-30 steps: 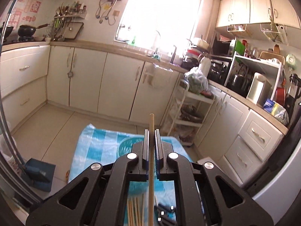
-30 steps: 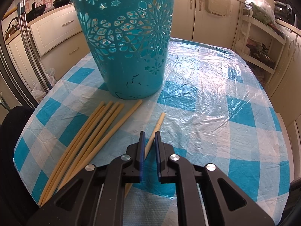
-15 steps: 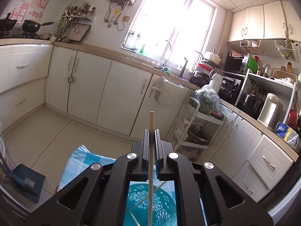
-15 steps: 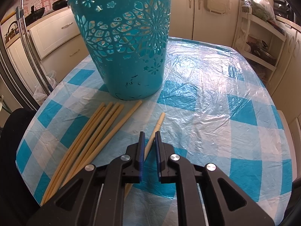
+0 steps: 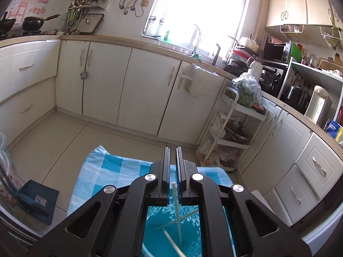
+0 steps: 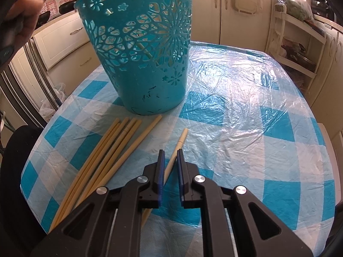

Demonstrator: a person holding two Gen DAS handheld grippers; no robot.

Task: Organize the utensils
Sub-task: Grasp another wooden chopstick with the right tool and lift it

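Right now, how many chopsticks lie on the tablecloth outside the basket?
6: four bunched chopsticks at the left, a fifth chopstick angled beside them, a sixth chopstick between the right gripper's open fingers. Overlap may hide more.

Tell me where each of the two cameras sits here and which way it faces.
Left wrist: on the left gripper, above the perforated teal plastic basket, facing kitchen cabinets and window; own slightly parted fingers show, a chopstick below.
Right wrist: on the right gripper, low over the blue-checked table, facing the basket; own fingers straddle a single bamboo chopstick; a hand top left.
Shared: basket, table, white rack.
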